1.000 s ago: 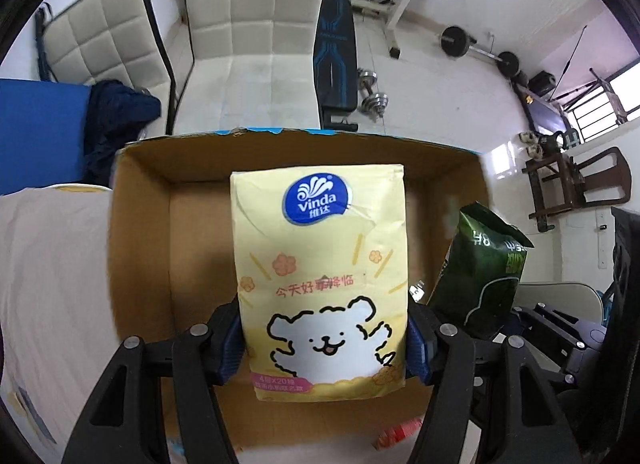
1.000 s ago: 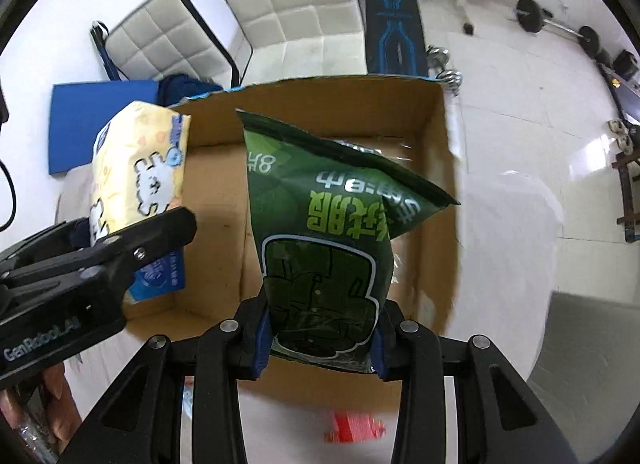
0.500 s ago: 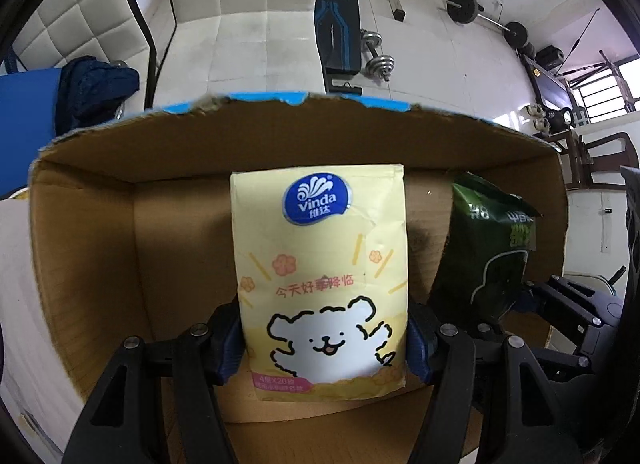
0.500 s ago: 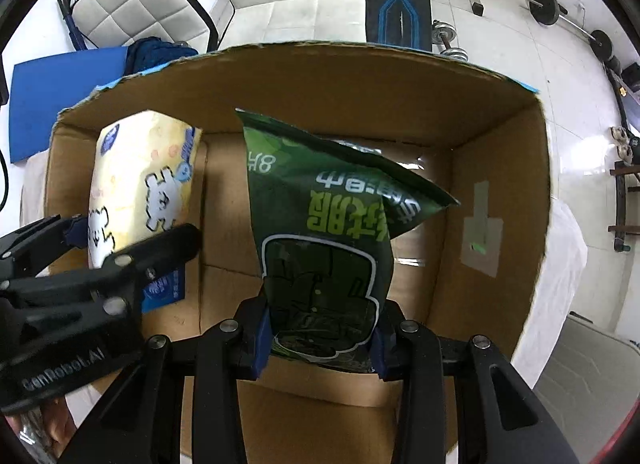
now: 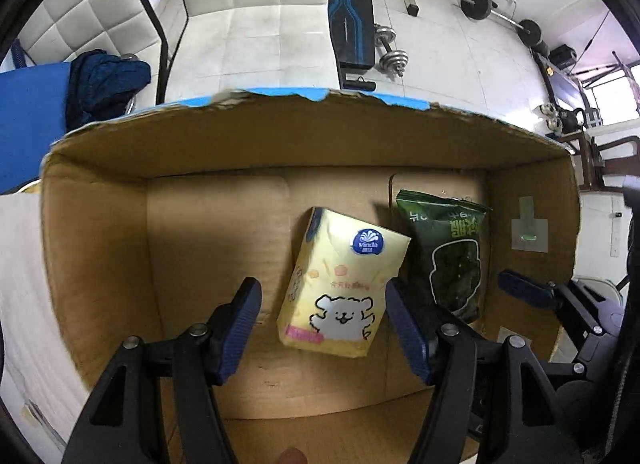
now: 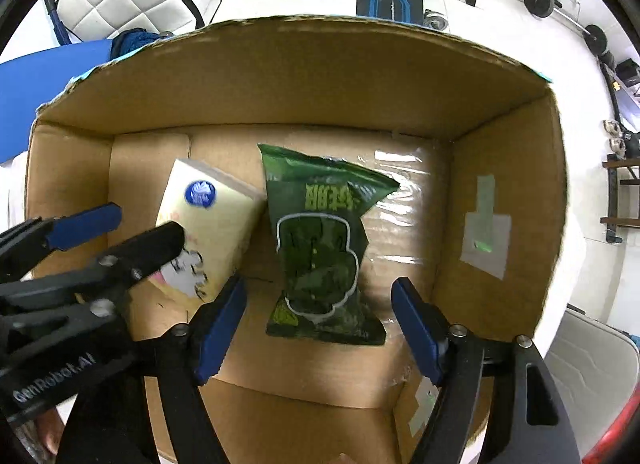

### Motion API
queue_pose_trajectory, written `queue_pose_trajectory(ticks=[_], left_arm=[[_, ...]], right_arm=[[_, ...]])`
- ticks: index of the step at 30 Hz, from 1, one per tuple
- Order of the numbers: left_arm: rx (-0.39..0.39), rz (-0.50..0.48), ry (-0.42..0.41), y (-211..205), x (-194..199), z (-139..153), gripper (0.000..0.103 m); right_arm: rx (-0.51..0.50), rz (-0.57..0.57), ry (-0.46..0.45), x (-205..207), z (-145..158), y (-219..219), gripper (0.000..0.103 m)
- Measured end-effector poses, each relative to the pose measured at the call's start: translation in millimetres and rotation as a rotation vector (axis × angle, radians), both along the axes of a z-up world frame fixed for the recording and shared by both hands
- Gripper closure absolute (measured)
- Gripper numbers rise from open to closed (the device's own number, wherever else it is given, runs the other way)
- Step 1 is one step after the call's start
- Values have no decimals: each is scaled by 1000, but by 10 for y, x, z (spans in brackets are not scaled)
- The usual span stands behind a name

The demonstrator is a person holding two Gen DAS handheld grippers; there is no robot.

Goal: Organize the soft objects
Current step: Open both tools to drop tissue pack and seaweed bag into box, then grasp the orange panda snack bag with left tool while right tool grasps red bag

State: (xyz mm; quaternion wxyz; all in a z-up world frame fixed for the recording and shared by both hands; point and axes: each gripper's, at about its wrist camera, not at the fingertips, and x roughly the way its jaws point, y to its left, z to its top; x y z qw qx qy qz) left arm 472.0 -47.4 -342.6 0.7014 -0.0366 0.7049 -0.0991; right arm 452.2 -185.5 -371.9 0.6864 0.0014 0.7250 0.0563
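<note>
Since the earlier frames both tools have let go of their packs. The left tool [image 5: 324,320] stands wide open and empty, as does the right tool [image 6: 320,324]. The yellow tissue pack [image 5: 344,284] and green snack bag [image 6: 320,248] lie side by side, touching, at frame centre inside the cardboard box [image 5: 96,248].

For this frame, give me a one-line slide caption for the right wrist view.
Open right gripper above green snack bag lying in cardboard box, yellow tissue pack alongside, open left gripper nearby.
</note>
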Motion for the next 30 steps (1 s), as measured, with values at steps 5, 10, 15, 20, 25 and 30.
queue_pose_trajectory(ticks=[5,10,15,20,25,30], left_arm=[[14,10,-40,116,-126,165,38],[24,27,-108,246,-389,403,10],[53,33,-178,332,-673,602,3],[60,43,-244,370,-1001,879,3],[61,67,-295,356,-1326,1140,3],[92,104,-340,364,-1638,1329,3]], right_arm=[[-8,-8,-21,-201,239,34,11],[10,-49,-75,-441,494,28,0],[-16,-60,-158,-735,774,82,0],[-42,-56,-244,-1068,1047,133,0],[-38,-59,-308,-1416,1294,154,0],[8,-68,-343,-1719,1530,106,0]])
